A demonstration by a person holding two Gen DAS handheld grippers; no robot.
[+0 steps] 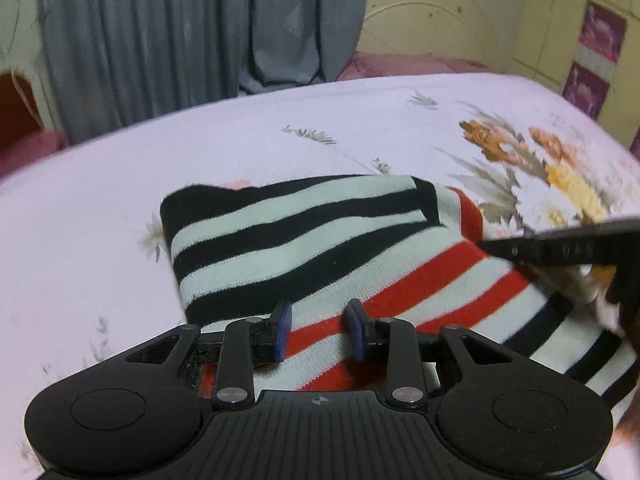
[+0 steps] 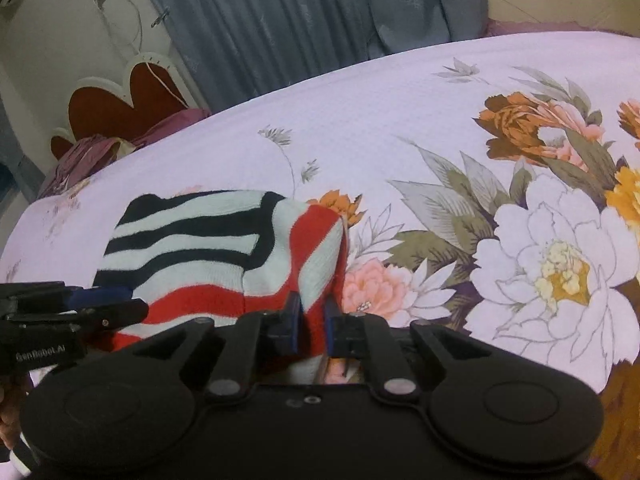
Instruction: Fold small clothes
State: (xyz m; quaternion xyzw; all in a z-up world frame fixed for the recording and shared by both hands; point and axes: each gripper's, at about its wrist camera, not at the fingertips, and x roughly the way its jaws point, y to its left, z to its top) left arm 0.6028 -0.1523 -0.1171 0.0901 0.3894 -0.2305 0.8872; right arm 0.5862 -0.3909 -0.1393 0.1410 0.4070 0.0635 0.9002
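A knit garment [image 1: 300, 240] with black, white and red stripes lies partly folded on the flowered bed sheet [image 1: 280, 140]. Its black-and-white part is laid over the red-and-white body. My left gripper [image 1: 319, 332] is at the near edge, its blue pads set on a thick fold of red-and-white cloth that fills the gap. My right gripper [image 2: 312, 320] is shut tight on a raised ridge at the right end of the garment [image 2: 192, 248]. The left gripper [image 2: 120, 304] shows at the garment's left edge in the right wrist view. The right gripper's finger [image 1: 520, 250] reaches in from the right in the left wrist view.
The bed sheet [image 2: 400, 120] spreads wide to the right with large printed flowers. A grey curtain [image 1: 180, 40] hangs beyond the far edge of the bed. A cream headboard [image 1: 432, 20] and a red heart-shaped board [image 2: 120, 108] stand behind it. Pink bedding [image 2: 88, 152] is bunched at the far left.
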